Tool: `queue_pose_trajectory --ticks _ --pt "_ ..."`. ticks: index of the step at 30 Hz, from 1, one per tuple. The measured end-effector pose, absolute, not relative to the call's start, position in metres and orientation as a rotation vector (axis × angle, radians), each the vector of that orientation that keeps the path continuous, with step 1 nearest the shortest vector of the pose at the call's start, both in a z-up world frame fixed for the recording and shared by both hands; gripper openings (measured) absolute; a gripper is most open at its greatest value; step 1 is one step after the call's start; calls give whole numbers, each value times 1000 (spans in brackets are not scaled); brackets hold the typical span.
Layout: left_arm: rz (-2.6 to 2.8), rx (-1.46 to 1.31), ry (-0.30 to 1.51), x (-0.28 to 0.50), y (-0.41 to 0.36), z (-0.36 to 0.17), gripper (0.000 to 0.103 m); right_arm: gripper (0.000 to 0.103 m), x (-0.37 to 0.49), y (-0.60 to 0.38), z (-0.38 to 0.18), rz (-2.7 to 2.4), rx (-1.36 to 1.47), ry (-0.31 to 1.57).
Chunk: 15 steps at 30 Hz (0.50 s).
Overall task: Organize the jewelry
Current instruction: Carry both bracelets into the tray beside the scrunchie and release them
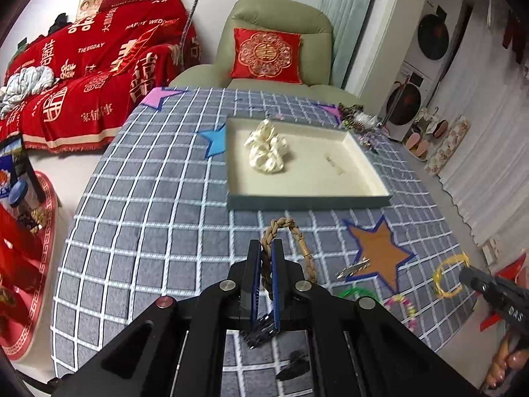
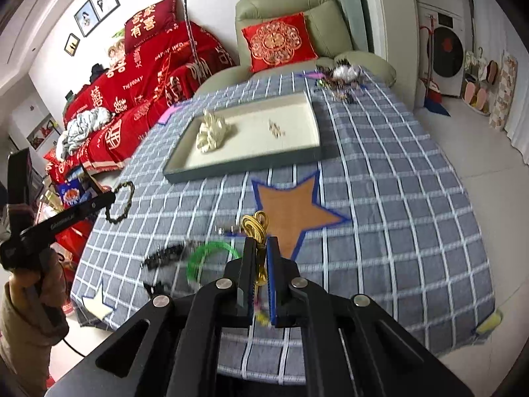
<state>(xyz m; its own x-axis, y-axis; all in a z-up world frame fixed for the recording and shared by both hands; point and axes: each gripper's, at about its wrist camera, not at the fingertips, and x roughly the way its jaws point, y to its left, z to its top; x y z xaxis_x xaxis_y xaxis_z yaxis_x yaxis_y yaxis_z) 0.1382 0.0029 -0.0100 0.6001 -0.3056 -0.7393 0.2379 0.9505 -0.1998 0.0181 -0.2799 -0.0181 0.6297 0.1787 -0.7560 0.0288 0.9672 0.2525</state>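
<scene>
My left gripper (image 1: 266, 248) is shut on a tan braided bracelet (image 1: 299, 241) and holds it above the checked cloth, just short of the tray (image 1: 307, 202). My right gripper (image 2: 262, 244) is shut on a yellow coiled band (image 2: 255, 224), which shows at the right of the left wrist view (image 1: 450, 275). The cream-lined tray (image 2: 244, 167) holds a cream scrunchie (image 1: 267, 148) and a small hair clip (image 2: 276, 129). A green ring (image 2: 208, 254), a silver clip (image 1: 353, 267), a black chain piece (image 2: 163, 254) and a pastel bead bracelet (image 1: 401, 302) lie on the cloth.
The table has a grey checked cloth (image 1: 158, 198) with star patches, one orange (image 2: 292, 211). A heap of more jewelry (image 2: 340, 77) lies at the far right corner. A green armchair (image 1: 281, 39) with a red cushion stands behind; a red-covered sofa (image 1: 82, 76) is at left.
</scene>
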Motion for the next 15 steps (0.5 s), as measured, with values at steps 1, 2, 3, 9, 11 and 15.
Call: queue_pose_trajectory --ticks 1,2,3,9,11,15 --pt "-320 -84 871 141 1 -7 14 7 26 -283 -13 92 250 879" --pt "-323 -84 870 144 -2 -3 14 7 31 -284 -9 96 249 872" --pt "-326 -84 869 147 -4 0 14 7 36 -286 -5 100 247 866" --pt "-343 -69 863 177 -25 14 14 7 83 -290 18 133 212 835" --pt "-341 -55 858 191 -34 17 14 7 103 -292 22 144 211 833" --pt "-349 -60 872 220 -50 19 14 7 143 -299 24 165 228 828"
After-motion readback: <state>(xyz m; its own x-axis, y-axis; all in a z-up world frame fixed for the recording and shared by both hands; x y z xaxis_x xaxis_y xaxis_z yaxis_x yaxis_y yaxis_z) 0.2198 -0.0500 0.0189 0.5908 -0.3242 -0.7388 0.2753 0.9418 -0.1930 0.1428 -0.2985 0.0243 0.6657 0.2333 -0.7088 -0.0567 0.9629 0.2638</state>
